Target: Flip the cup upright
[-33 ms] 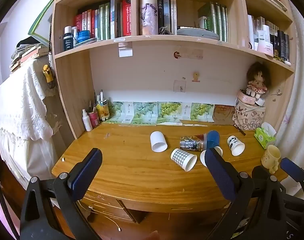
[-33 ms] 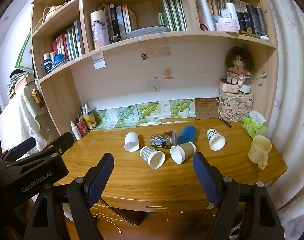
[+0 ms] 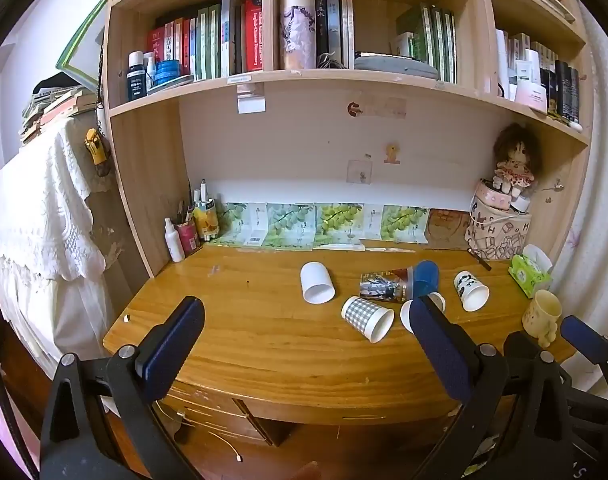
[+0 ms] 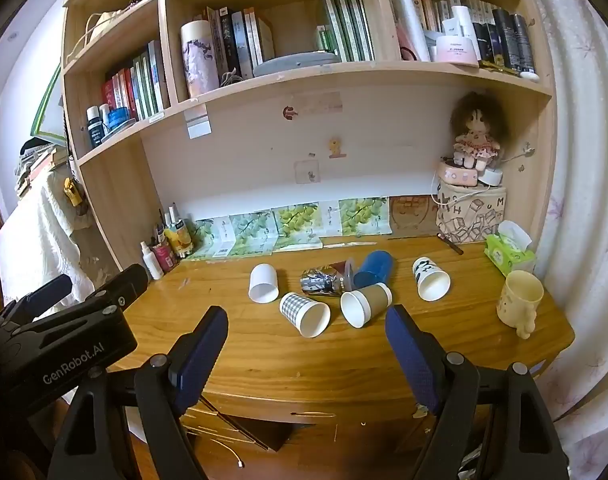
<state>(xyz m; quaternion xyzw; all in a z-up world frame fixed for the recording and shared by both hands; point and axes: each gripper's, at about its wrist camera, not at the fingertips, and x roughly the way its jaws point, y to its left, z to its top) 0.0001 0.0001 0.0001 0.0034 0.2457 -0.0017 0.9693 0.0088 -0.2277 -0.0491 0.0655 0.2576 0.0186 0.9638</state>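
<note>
Several paper cups lie on their sides in the middle of the wooden desk [image 4: 263,344]: a plain white cup [image 4: 263,283] [image 3: 316,282], a grey checked cup [image 4: 304,314] [image 3: 367,317], a brown cup [image 4: 366,304], a blue cup [image 4: 374,269] [image 3: 424,276], a cup with a photo print [image 4: 324,278] [image 3: 384,285] and a white cup with black marks [image 4: 430,279] [image 3: 470,291]. My left gripper [image 3: 304,320] and my right gripper [image 4: 307,328] are both open and empty, held above the desk's front edge, short of the cups.
A cream mug [image 4: 519,304] stands upright at the desk's right end, next to a green tissue pack [image 4: 508,254]. Bottles and pens [image 4: 165,248] stand at the back left. A patterned box with a doll [image 4: 472,208] stands at the back right. Bookshelves hang above the desk.
</note>
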